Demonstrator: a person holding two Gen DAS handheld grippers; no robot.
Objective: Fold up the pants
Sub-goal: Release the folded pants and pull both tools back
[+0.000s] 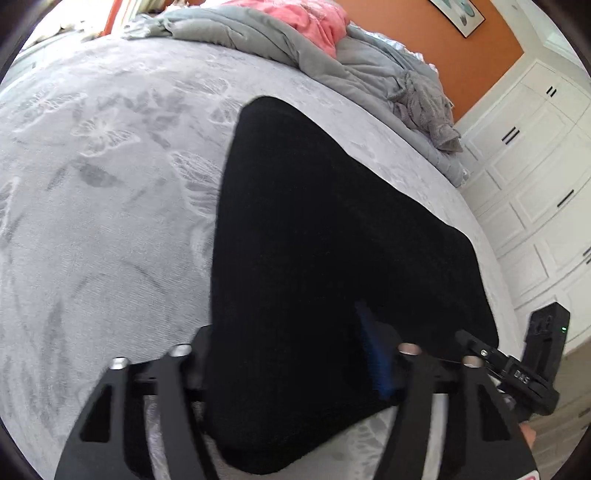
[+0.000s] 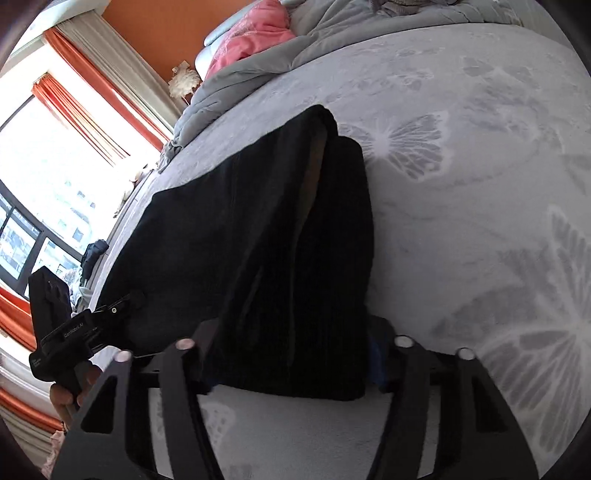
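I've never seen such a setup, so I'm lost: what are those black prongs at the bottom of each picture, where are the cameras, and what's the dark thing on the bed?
No robot here: a person holds a pair of tongs in each hand, each with a wide-angle camera looking along its two fingers. One picture is from the left tongs, the other from the right tongs; the black prongs are those fingers. In the right view a hand holds the other tool. On the grey butterfly-patterned bed lie black pants, partly folded, with a crumpled quilt beyond. The near edge of the pants fills the gap in both tongs; whether they pinch it, I cannot tell.
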